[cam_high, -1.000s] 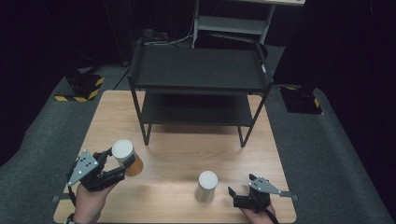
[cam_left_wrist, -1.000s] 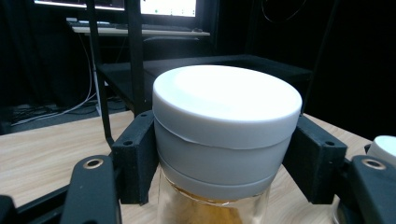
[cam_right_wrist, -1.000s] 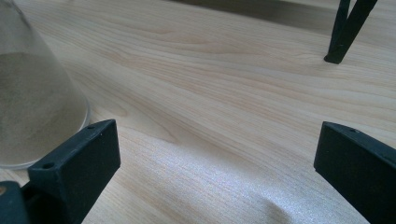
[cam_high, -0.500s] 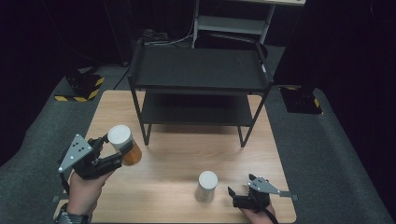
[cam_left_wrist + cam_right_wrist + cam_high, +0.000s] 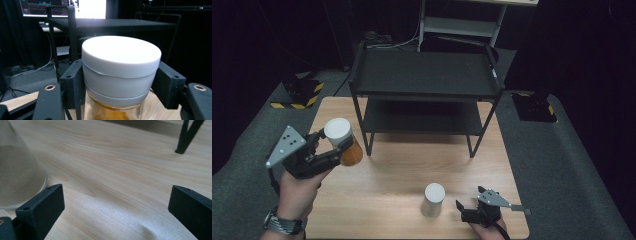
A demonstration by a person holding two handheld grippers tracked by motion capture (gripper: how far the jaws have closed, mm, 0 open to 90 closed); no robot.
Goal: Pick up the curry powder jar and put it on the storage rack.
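A glass jar [image 5: 347,145] with a white lid and amber contents hangs above the table's left edge, tilted slightly. My left gripper [image 5: 334,146] is shut on it just under the lid. In the left gripper view the jar [image 5: 120,72] stands between the two black jaws of the left gripper [image 5: 120,86], whose pads [image 5: 73,82] press on it from both sides. A second white-lidded jar [image 5: 433,199] with pale contents stands on the table near the front. Right of it my right gripper [image 5: 468,212] rests low and open. In the right gripper view that jar [image 5: 17,177] sits at the left, outside the wide jaws of the right gripper [image 5: 115,205].
A black two-tier shelf rack [image 5: 427,75] stands across the back half of the wooden table [image 5: 402,165]; one of its legs [image 5: 185,137] is seen ahead of the right gripper. Bare wood lies between the rack and the two jars. Dark floor surrounds the table.
My left gripper has risen with the amber jar, lifting it off the table and a little to the left. The right gripper and the pale jar have stayed where they were.
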